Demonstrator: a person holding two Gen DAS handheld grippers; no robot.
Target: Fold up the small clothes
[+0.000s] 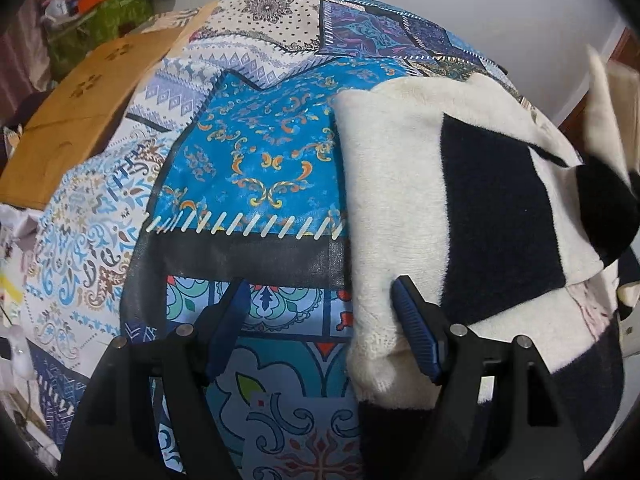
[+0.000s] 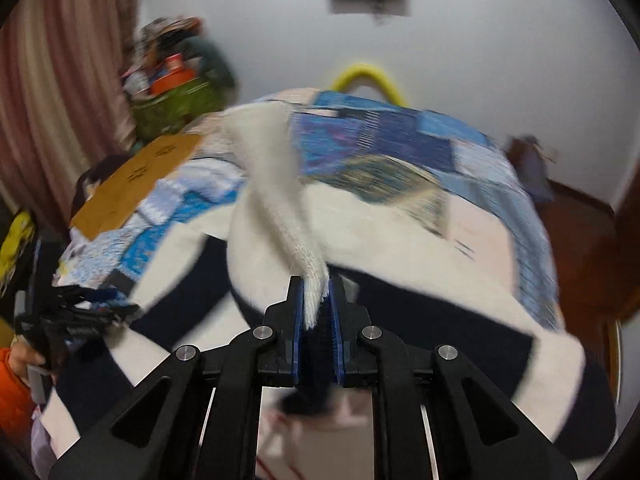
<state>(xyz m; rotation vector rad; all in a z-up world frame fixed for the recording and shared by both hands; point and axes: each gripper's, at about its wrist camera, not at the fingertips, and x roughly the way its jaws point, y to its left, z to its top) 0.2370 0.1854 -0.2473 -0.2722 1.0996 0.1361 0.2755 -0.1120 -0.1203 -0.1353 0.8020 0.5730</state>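
A cream and black fleece garment [image 1: 404, 184] lies on the blue patterned cloth [image 1: 256, 168] covering the table. My left gripper [image 1: 320, 300] is open just above the cloth, its right finger [image 1: 416, 320] touching the garment's near left edge. In the right wrist view my right gripper [image 2: 314, 304] is shut on a cream ribbed edge [image 2: 280, 184] of the same garment [image 2: 400, 248] and holds it lifted above the rest, which is spread below. The left gripper shows at the left edge of the right wrist view [image 2: 76, 316].
A brown cardboard sheet [image 1: 80, 108] lies at the table's left side. A green bag with clutter [image 1: 100, 20] stands behind it by a curtain [image 2: 60, 80]. A yellow loop [image 2: 368, 76] sits at the far edge. A wooden door [image 2: 580, 240] is on the right.
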